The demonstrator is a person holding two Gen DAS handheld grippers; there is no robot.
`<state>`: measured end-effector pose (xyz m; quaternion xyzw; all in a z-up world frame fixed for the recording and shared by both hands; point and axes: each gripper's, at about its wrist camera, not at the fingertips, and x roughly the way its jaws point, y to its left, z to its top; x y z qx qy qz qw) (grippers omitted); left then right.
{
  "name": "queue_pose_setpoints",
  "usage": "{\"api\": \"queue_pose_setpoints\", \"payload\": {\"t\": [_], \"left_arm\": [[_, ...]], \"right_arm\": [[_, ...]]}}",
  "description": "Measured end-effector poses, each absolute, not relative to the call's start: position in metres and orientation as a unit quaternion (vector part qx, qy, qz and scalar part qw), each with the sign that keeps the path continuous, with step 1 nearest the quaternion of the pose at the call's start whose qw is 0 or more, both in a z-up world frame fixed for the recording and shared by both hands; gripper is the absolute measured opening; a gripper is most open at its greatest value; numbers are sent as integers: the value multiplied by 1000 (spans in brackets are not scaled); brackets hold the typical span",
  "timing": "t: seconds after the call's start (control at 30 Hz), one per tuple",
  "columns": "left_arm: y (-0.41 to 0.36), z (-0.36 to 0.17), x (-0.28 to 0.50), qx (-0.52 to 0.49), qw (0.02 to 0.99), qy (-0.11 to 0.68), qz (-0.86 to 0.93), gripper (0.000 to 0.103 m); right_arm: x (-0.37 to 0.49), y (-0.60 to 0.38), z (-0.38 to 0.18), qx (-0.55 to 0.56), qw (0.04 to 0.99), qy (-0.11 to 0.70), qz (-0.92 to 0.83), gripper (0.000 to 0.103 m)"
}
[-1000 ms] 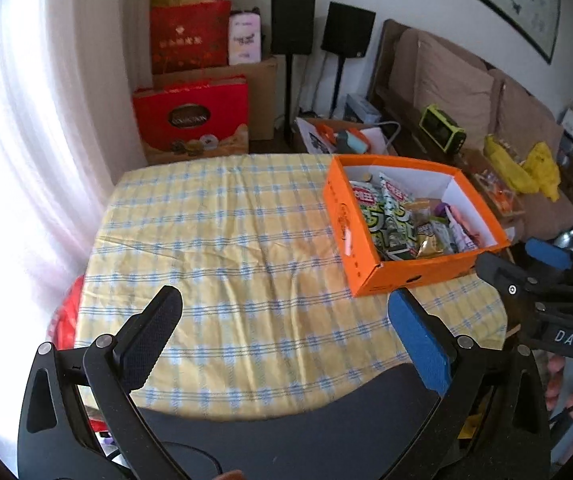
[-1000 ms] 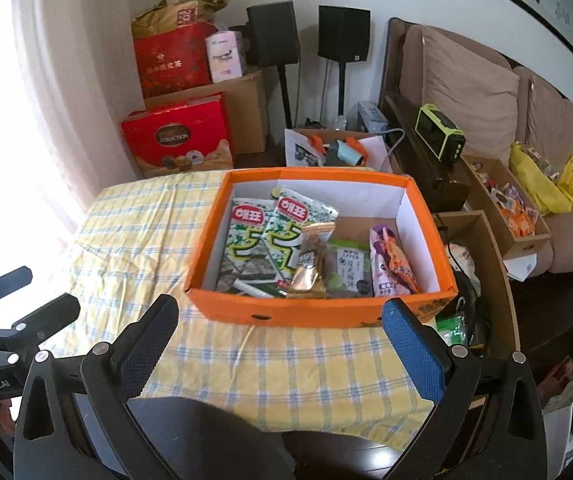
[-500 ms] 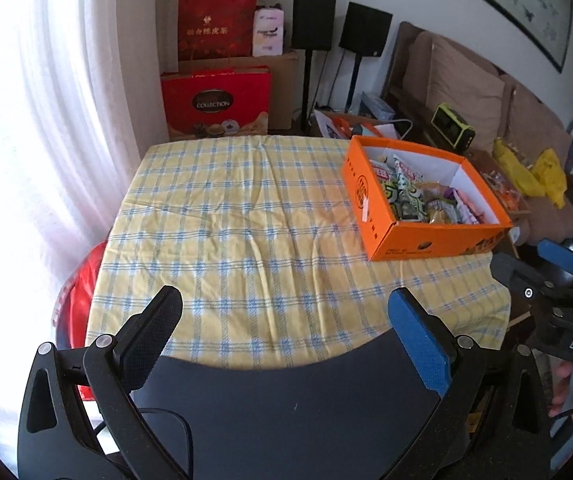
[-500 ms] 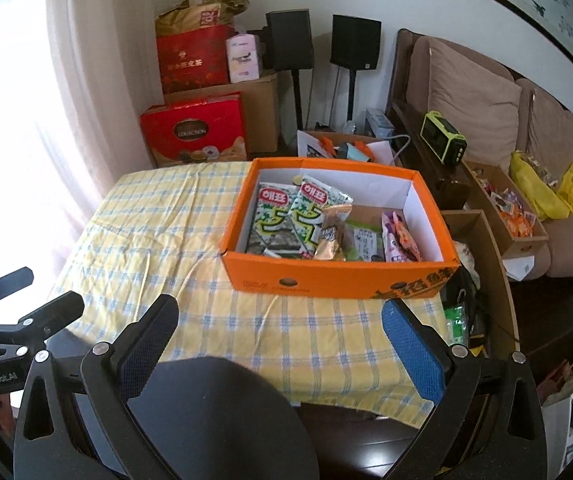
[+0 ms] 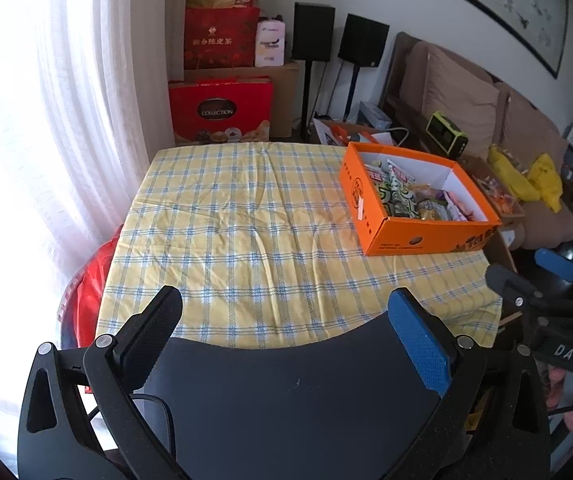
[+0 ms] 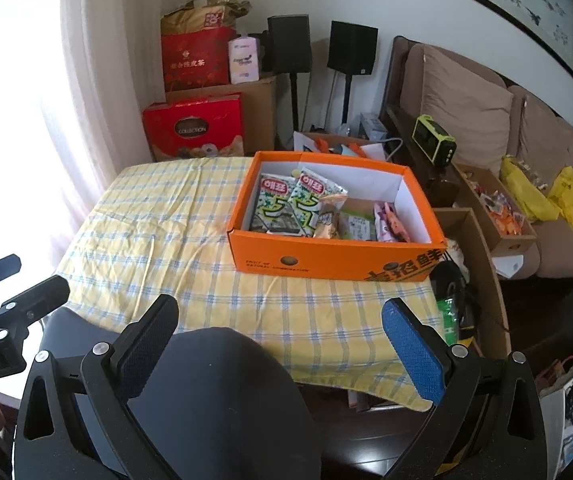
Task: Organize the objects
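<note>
An orange cardboard box (image 5: 402,236) stands on the right part of a table with a yellow checked cloth (image 5: 246,232); it also shows in the right wrist view (image 6: 326,258). Several snack packets (image 6: 298,204) lie inside it. My left gripper (image 5: 286,320) is open and empty, held back from the table's near edge over a dark chair back (image 5: 298,396). My right gripper (image 6: 280,328) is open and empty, also back from the table, in front of the box. The right gripper shows at the right edge of the left wrist view (image 5: 546,292).
Red gift boxes (image 5: 220,108) and a cardboard carton are stacked behind the table beside two black speakers (image 5: 314,32). A brown sofa (image 6: 486,120) with yellow bags stands to the right. An open carton (image 6: 482,264) sits by the table's right side. A white curtain (image 5: 66,120) hangs left.
Both grippers have pulled back and up from the table. The box and cloth look smaller and farther, and the dark chair back has come into view below. Both grippers stayed open.
</note>
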<state>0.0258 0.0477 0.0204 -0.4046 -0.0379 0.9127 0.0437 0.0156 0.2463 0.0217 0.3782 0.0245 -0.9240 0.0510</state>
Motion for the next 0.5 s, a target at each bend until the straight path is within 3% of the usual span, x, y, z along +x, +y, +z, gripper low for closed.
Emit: {"api": "queue_pose_setpoints", "payload": {"t": [0.5], "left_arm": [[47, 16, 30, -417, 52, -53, 906, 103]], "right_arm": [[20, 238, 24, 380, 61, 27, -923, 103]]}}
